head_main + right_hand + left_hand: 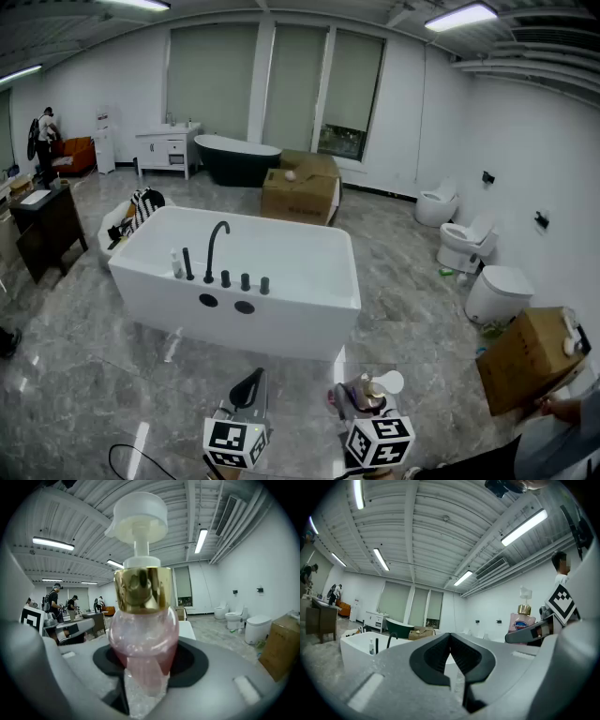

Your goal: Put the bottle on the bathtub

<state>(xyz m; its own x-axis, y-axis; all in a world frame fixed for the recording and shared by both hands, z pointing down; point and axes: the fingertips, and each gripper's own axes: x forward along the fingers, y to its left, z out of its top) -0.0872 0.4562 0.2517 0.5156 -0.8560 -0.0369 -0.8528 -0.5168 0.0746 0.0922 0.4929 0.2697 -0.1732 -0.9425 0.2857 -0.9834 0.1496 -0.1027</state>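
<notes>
1. Holding the bottle (143, 630) is my right gripper (145, 677), with its jaws spread wide and pressed on the round lower body, so the gold collar (142, 590) and the white pump head (139, 513) stand above the grip.
2. My left gripper (451, 656) has its jaws together with nothing between them, and it hangs just beside the right one.
3. The bottle is in the air over the floor (84, 375), well short of the bathtub (281, 319), which lies ahead of both grippers.
4. I judge the bottle to be clear, smooth plastic with pink liquid low in it. That would make it fairly light, a little squashy and slippery on its curved wall.
5. The tall pump probably makes it top-heavy, so it could tip when I set it down.
6. I think the body below the collar is the right place to hold it. The pump stem looks thin and would likely press down or twist if gripped.
7. A firm but gentle squeeze should do, because too much could dent the wall or push the bottle out of the pads.
8. The near rim of the bathtub looks flat but narrow. Its left end already carries the black faucet (215, 246) and a small bottle (175, 264), so I would aim for bare rim towards the near right corner.
</notes>
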